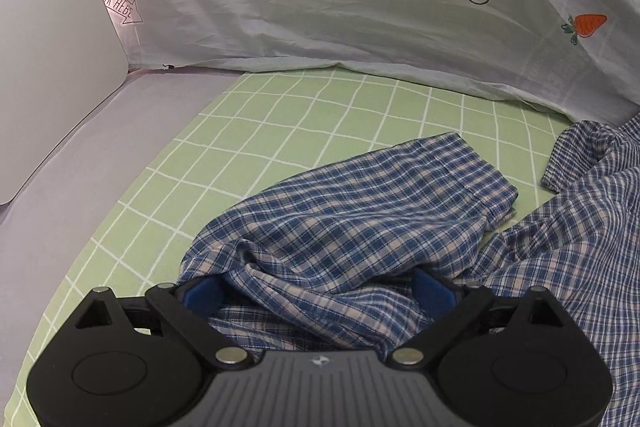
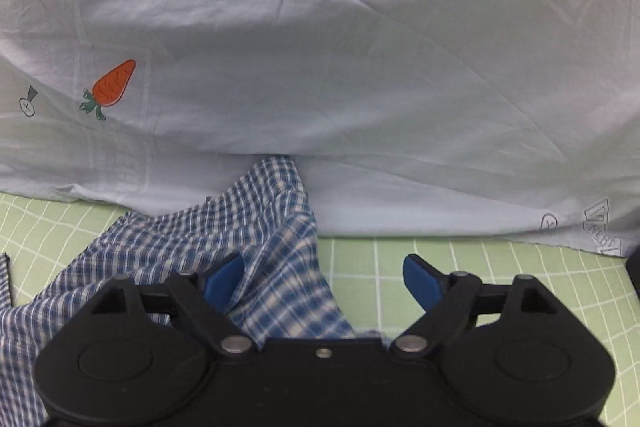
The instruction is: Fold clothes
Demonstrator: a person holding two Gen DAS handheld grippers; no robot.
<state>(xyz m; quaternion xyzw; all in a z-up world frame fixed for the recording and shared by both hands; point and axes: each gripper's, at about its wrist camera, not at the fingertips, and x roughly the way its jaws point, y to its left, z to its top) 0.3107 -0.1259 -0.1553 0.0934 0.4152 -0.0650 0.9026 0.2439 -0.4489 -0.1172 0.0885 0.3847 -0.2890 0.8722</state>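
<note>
A blue and white plaid shirt (image 1: 360,211) lies crumpled on a green checked sheet (image 1: 256,131). In the left wrist view a sleeve stretches away to the right and bunched cloth lies between my left gripper's (image 1: 320,291) wide-open blue fingers (image 1: 206,293). In the right wrist view the shirt (image 2: 276,235) rises in a fold toward the pillow. My right gripper (image 2: 324,279) is open, with cloth draped against its left finger (image 2: 224,279) and bare sheet (image 2: 500,259) by its right finger.
A pale pillow (image 1: 320,7) printed with buttons and a carrot (image 1: 586,25) stands along the back; it fills the right wrist view (image 2: 320,47). A grey mattress edge (image 1: 80,163) and a white wall panel (image 1: 44,67) lie at the left.
</note>
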